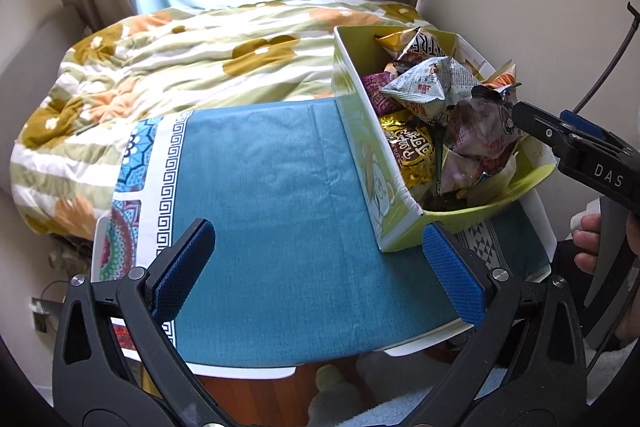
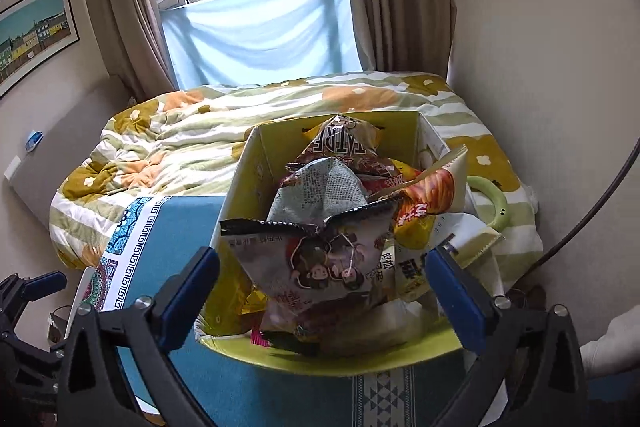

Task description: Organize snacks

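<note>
A yellow-green cardboard box [image 1: 362, 143] stands on the blue-clothed table [image 1: 260, 195], heaped with several snack bags. It also shows in the right wrist view [image 2: 244, 183]. A grey-pink snack bag [image 2: 320, 259] lies on top at the near end, also seen in the left wrist view [image 1: 480, 135]. My left gripper [image 1: 320, 267] is open and empty over the bare cloth, left of the box. My right gripper [image 2: 322, 297] is open around the near end of the box, jaws either side of the grey-pink bag without gripping it. Its black body [image 1: 572, 147] reaches in from the right.
A bed with a flowered quilt [image 1: 180, 59] lies behind the table, under a window with brown curtains [image 2: 128, 7]. A wall stands to the right. A green ring [image 2: 490, 203] lies on the quilt right of the box. The table's front edge [image 1: 248, 371] is near.
</note>
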A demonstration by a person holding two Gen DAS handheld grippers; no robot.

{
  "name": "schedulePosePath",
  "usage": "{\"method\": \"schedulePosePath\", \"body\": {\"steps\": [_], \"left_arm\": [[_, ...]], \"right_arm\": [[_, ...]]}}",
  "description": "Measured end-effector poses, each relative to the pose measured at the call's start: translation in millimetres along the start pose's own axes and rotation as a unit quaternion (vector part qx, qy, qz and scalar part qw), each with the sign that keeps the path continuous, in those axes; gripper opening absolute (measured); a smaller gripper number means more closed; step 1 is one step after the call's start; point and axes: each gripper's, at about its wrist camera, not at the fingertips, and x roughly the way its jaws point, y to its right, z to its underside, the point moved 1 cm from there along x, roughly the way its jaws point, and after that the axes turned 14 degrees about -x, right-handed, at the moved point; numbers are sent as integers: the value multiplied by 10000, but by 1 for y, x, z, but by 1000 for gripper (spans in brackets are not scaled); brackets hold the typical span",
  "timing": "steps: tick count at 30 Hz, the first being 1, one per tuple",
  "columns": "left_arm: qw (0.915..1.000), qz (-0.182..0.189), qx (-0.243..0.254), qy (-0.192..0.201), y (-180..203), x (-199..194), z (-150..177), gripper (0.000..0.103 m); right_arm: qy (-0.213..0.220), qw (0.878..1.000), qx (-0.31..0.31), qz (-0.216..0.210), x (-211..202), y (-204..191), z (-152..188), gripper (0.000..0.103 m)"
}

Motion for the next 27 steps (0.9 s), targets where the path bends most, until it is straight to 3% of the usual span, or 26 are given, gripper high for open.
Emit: {"method": "schedulePosePath", "body": {"steps": [9, 17, 23, 27], "left_arm": [[9987, -1, -129, 502, -23, -61, 5, 103], [9914, -89, -133, 1296, -36, -137, 20, 103], [9868, -287, -263, 1571, -46, -164, 37, 103], [9836, -108, -406, 1753, -52, -180, 46, 103]], "right_arm": [[449, 9986, -43, 279, -63, -18, 3, 102], [755, 9966, -178, 267, -133, -54, 11, 102], [710, 9967, -199, 346, -157, -70, 22, 102], [684, 9965, -230, 425, -167, -75, 31, 102]]}}
